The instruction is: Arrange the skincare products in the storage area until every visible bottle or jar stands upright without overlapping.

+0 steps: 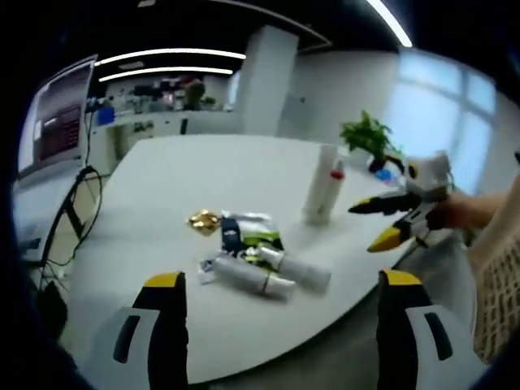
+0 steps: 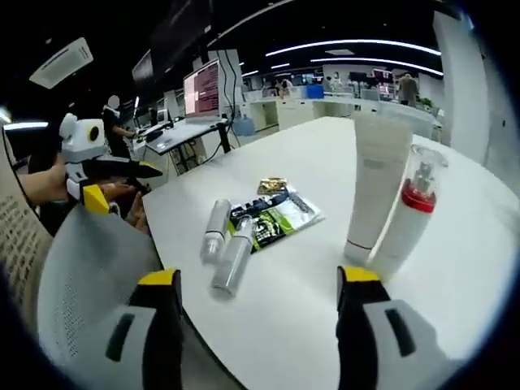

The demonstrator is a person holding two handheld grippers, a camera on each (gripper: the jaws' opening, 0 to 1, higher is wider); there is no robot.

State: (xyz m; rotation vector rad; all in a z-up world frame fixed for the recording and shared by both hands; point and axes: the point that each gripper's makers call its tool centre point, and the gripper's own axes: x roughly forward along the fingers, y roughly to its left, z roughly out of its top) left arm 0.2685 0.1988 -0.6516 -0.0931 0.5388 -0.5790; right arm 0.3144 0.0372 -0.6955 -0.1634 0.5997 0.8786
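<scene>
I'm looking along my left gripper [image 1: 280, 305] now, jaws spread wide with nothing between them, hovering off the near edge of the round white table [image 1: 162, 187]; past the tips two white bottles [image 1: 264, 272] lie flat on their sides, side by side and touching, just beside a green-and-white sachet packet [image 1: 252, 231] and a small gold packet [image 1: 203, 219]; further back a tall white tube [image 1: 322, 183] stands upright with a red-collared spray bottle [image 1: 336, 175] close against it. My right gripper [image 1: 390, 219] comes in from the right, jaws parted, empty, apart from the upright pair. In the right gripper view the right gripper [image 2: 256, 305] hangs open over the table's edge; the lying bottles [image 2: 227, 244] sit ahead, the tube [image 2: 374, 183] and spray bottle [image 2: 410, 211] stand to one side; the left gripper [image 2: 122, 175] shows beyond the table, over a grey chair back [image 2: 89, 276], jaws apart; a potted plant [image 1: 370, 138] sits at the far rim.
</scene>
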